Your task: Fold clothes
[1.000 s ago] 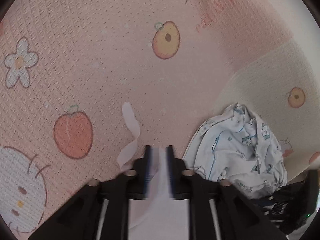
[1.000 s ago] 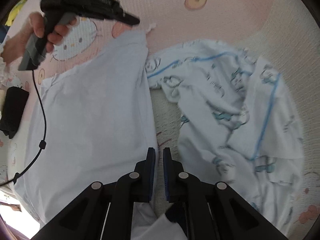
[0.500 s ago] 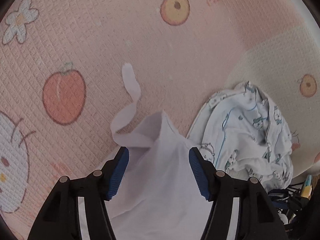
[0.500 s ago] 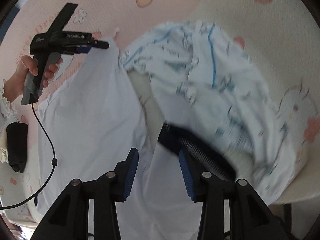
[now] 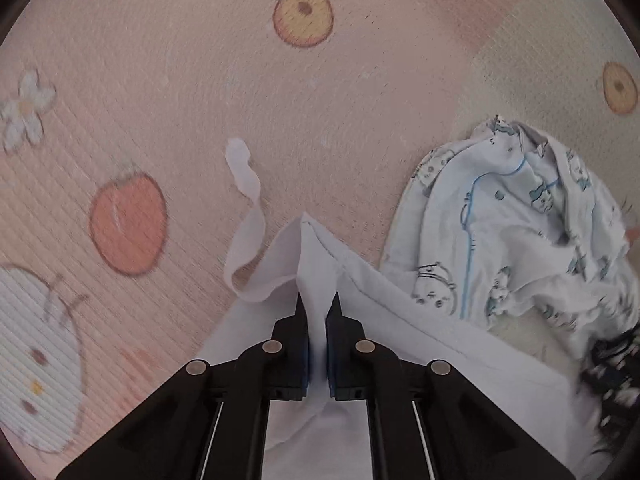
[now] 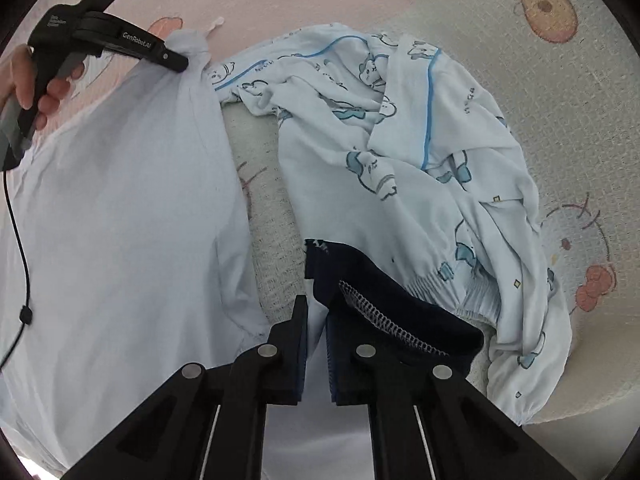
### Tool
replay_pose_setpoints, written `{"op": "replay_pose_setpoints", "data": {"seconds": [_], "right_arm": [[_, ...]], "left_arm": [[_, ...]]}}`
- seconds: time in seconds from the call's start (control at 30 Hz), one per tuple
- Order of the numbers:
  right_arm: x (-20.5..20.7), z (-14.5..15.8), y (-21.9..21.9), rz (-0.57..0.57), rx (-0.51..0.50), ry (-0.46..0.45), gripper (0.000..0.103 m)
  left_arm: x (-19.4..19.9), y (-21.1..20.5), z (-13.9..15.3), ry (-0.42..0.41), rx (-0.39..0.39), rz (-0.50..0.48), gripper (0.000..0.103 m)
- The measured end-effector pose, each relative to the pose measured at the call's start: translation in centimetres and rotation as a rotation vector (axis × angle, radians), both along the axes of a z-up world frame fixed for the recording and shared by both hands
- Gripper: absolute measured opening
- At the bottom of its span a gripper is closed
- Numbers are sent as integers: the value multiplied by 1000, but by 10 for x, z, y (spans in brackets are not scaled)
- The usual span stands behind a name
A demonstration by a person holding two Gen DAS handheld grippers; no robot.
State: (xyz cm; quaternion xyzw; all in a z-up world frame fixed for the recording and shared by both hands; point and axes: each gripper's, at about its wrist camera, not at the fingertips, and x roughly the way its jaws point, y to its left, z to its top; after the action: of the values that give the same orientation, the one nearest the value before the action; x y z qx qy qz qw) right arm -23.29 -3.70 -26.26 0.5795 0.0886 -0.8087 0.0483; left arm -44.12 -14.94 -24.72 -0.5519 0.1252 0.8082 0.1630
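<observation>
A plain pale garment [image 6: 120, 200] lies spread on the play mat. My left gripper [image 5: 317, 308] is shut on a pinched-up corner of the pale garment [image 5: 400, 320], beside a curling fabric strap [image 5: 244, 184]. In the right wrist view the left gripper [image 6: 182, 63] holds that bunched corner at the far end, with a hand [image 6: 24, 80] on its grip. My right gripper [image 6: 317, 312] is shut on the garment's near edge, with pale cloth between its pads.
A crumpled white garment with blue cartoon prints [image 6: 400, 160] lies right of the pale one, also seen as a printed heap [image 5: 520, 232]. A dark navy cloth [image 6: 380, 308] touches the right gripper's right finger. The pink and cream patterned mat [image 5: 200, 80] lies under everything.
Both grippers stood open half a second ago and have now shut on the pale garment's edges. Both dropped closer to the cloth, and the left one lifted the corner into a peak.
</observation>
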Motion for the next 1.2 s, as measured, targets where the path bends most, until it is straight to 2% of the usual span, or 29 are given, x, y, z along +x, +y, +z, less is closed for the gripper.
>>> {"op": "replay_pose_setpoints", "data": {"seconds": [0.13,0.2,0.3,0.43,0.47,0.53,0.57,0.6,0.67,0.7,0.77,0.83,0.9,1.0,1.1,1.2], "right_arm": [[-1,1,16,-53,-24,5,5],[-3,1,22,-74,-26,6,5],[-4,1,25,-91,-36,0,5],[0,4,21,-30,-50,-8,8],[1,7,22,-22,-64,-9,12],[4,18,27,0,-98,19,29],[7,26,27,16,-111,42,41],[9,34,28,32,-124,66,47],[12,43,26,57,-111,89,50],[11,46,26,72,-105,93,51],[15,49,15,100,-116,95,52],[8,43,8,116,-130,78,52],[-3,36,3,129,-122,65,52],[-8,24,-6,154,-124,52,52],[-14,21,-21,184,-108,37,52],[-19,13,-29,212,-125,18,52]], "left_arm": [[-9,-12,9,14,9,41,4],[-13,-14,7,-6,21,53,4],[-12,-9,5,-8,39,40,4],[-16,-7,0,-76,114,93,5],[-17,-8,2,-83,134,112,5],[-18,-9,7,-95,155,147,8],[-19,-9,10,-101,158,162,13],[-19,-10,14,-105,160,176,22],[-18,-10,26,-68,153,184,34],[-17,-11,32,-51,153,193,35],[-18,-14,42,-22,149,221,35],[-20,-17,49,-47,177,253,35],[-18,-15,51,-69,189,250,35],[-10,2,50,-68,150,207,35],[1,24,45,-118,162,159,35],[14,42,29,-231,172,146,35]]}}
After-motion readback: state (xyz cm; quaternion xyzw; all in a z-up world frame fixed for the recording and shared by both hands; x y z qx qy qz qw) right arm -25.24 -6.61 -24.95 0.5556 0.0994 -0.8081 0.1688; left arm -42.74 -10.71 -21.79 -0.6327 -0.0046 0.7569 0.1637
